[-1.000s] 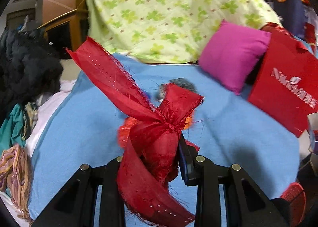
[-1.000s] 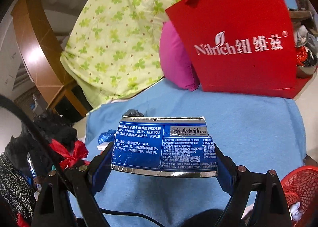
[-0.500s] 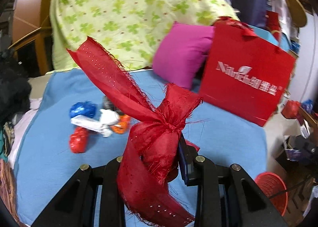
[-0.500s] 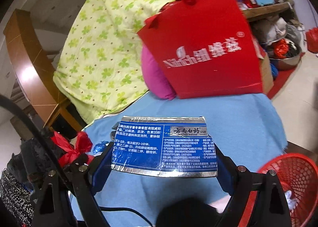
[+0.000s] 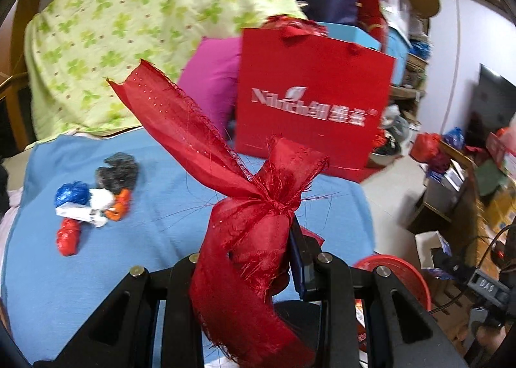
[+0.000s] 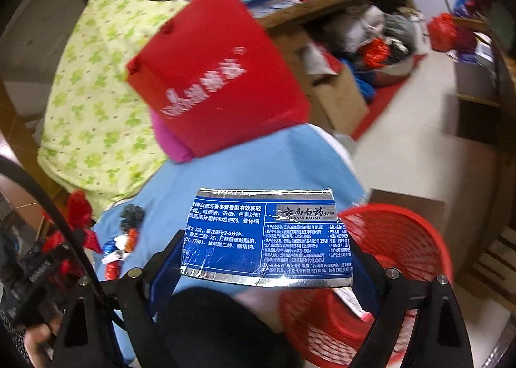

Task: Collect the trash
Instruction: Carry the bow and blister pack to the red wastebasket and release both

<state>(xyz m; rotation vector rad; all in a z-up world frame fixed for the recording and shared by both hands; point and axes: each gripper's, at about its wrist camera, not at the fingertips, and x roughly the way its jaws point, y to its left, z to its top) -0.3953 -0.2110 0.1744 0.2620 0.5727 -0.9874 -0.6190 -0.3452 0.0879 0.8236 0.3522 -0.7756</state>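
Note:
My left gripper (image 5: pixel 254 258) is shut on a frayed red ribbon bow (image 5: pixel 238 203), whose tails rise up-left and hang down over the fingers. In the right wrist view my right gripper (image 6: pixel 264 258) is shut on a flattened blue and silver toothpaste box (image 6: pixel 264 235), held by its two ends above the blue cover. A red mesh basket (image 6: pixel 387 274) stands on the floor just right of and below that box; its rim shows as the red basket (image 5: pixel 396 271) in the left wrist view. A small heap of wrappers (image 5: pixel 90 200) lies on the blue bed cover (image 5: pixel 161 193).
A red paper bag (image 5: pixel 309 106) leans on a pink cushion (image 5: pixel 213 84) and a green clover quilt (image 5: pixel 122 29) at the back. Boxes, bags and a metal bowl (image 6: pixel 387 55) crowd the floor at right. A dark knee (image 6: pixel 213 329) sits below the box.
Both grippers swung right with their loads. The red basket has come into view, now close under the toothpaste box, and the wrapper heap has slid to the left.

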